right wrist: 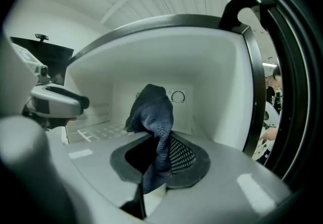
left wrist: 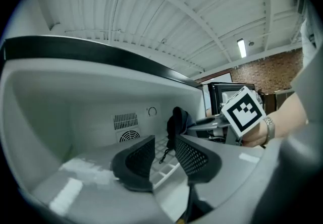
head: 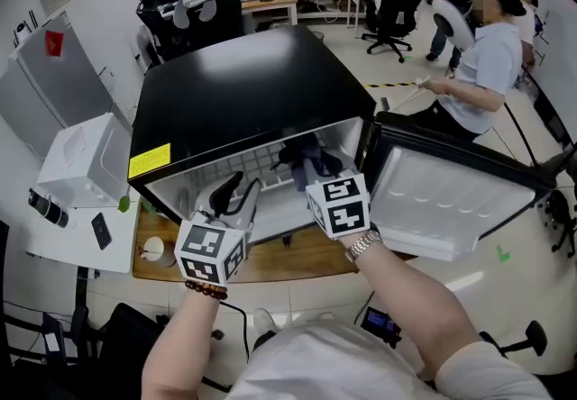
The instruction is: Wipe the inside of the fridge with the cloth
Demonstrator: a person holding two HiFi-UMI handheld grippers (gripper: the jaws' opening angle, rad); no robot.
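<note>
Head view: the black-topped fridge (head: pixel 243 83) stands with its door (head: pixel 451 200) swung wide to the right. Both tools reach into the white cavity. The dark cloth (head: pixel 306 159) hangs bunched above the wire shelf (head: pixel 243 164), toward the right edge of the opening, pinched by the right gripper (head: pixel 313 175). The left gripper (head: pixel 239 193) sits near the shelf's front edge, left of the cloth.

Left gripper view: the left gripper (left wrist: pixel 164 155) has its jaws apart with only shelf showing between them. It carries nothing. Ahead, the cloth (left wrist: pixel 176 119) droops from the right gripper (left wrist: pixel 194 124) in front of the back wall.

Right gripper view: the right gripper (right wrist: pixel 159 152) is clamped on the cloth (right wrist: pixel 154 112). A knitted blue-grey fold stands up past the pads and a tail trails down behind them.

The cloth looks light, soft and limp, so it will fold and drag rather than push. The hold is on a narrow fold in the middle. I judge that a wad gathered thicker between the pads would press flatter against the walls and slip less.
</note>
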